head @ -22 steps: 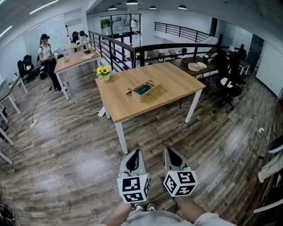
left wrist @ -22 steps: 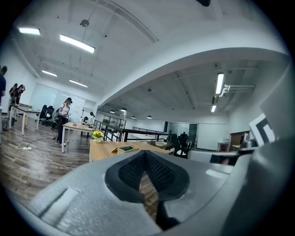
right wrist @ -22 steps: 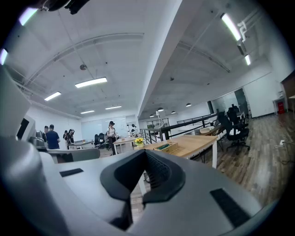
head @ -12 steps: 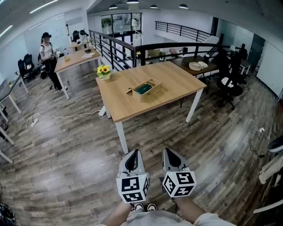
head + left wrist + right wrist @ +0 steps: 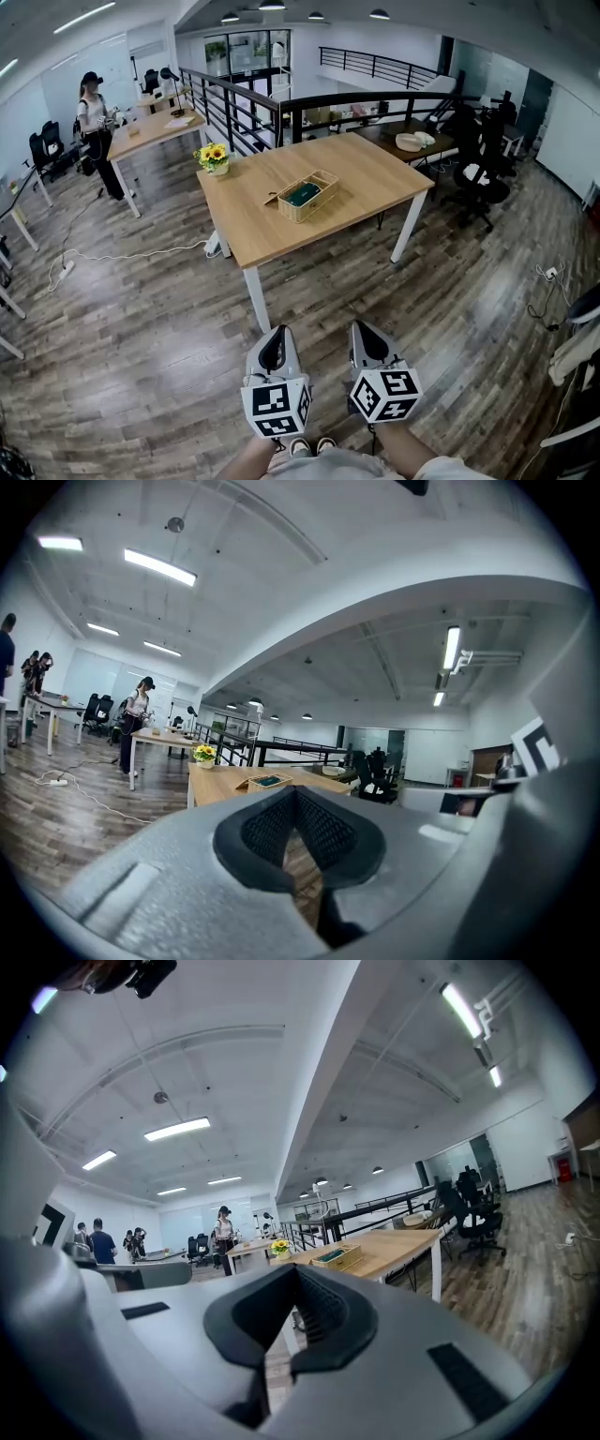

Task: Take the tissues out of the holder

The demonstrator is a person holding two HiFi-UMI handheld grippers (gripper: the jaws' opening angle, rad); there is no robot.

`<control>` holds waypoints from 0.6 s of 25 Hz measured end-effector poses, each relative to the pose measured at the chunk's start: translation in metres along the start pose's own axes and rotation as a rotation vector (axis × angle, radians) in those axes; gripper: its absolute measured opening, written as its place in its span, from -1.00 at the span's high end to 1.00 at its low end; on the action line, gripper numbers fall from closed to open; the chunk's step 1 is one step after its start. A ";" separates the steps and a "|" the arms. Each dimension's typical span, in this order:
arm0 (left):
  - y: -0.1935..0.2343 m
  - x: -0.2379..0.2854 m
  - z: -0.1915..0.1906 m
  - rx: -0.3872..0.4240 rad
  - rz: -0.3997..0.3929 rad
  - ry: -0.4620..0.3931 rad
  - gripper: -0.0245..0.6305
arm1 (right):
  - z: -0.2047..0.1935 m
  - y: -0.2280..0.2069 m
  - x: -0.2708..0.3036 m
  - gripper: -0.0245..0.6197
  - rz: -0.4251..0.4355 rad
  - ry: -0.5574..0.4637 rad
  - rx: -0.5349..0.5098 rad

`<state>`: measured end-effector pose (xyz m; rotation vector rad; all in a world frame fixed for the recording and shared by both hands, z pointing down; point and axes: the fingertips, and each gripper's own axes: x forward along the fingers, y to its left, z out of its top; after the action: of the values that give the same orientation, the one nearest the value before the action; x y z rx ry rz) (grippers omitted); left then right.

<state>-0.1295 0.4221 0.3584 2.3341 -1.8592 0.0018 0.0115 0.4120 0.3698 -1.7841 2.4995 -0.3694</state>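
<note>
A woven basket holder [image 5: 310,194] stands in the middle of a light wooden table [image 5: 281,234], with a dark green tissue pack [image 5: 302,193] inside it. Both grippers hang over the wooden floor at the bottom of the head view, well short of the table. My left gripper [image 5: 275,334] has its jaws together and holds nothing. My right gripper [image 5: 365,330] is also shut and empty. In the left gripper view the holder [image 5: 269,782] shows far off beyond the jaws [image 5: 297,795]. The right gripper view shows the holder [image 5: 337,1256] just as distant past its own jaws [image 5: 298,1275].
A pot of yellow flowers [image 5: 214,156] stands on the table's far left corner. A person [image 5: 94,122] stands by another table [image 5: 155,129] at the back left. Black office chairs [image 5: 480,176] crowd the right. A railing [image 5: 272,103] runs behind, and a cable [image 5: 112,253] lies on the floor.
The head view has shifted a little, so the table sits slightly further left and the grippers slightly lower in the picture. Both jaws stay shut and empty.
</note>
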 end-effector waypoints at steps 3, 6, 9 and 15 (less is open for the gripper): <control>0.014 0.004 -0.003 0.000 0.005 0.006 0.97 | -0.008 0.001 0.006 0.91 -0.019 0.006 0.017; 0.021 0.009 -0.005 -0.001 0.003 0.016 0.97 | -0.016 -0.001 0.011 0.91 -0.040 0.030 0.020; 0.025 0.018 -0.004 0.004 -0.002 0.022 0.97 | -0.020 -0.005 0.022 0.91 -0.060 0.053 0.023; 0.029 0.043 -0.005 0.009 -0.010 0.026 0.97 | -0.017 -0.013 0.047 0.91 -0.064 0.045 0.024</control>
<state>-0.1472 0.3744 0.3712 2.3377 -1.8397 0.0389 0.0044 0.3666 0.3939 -1.8713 2.4608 -0.4461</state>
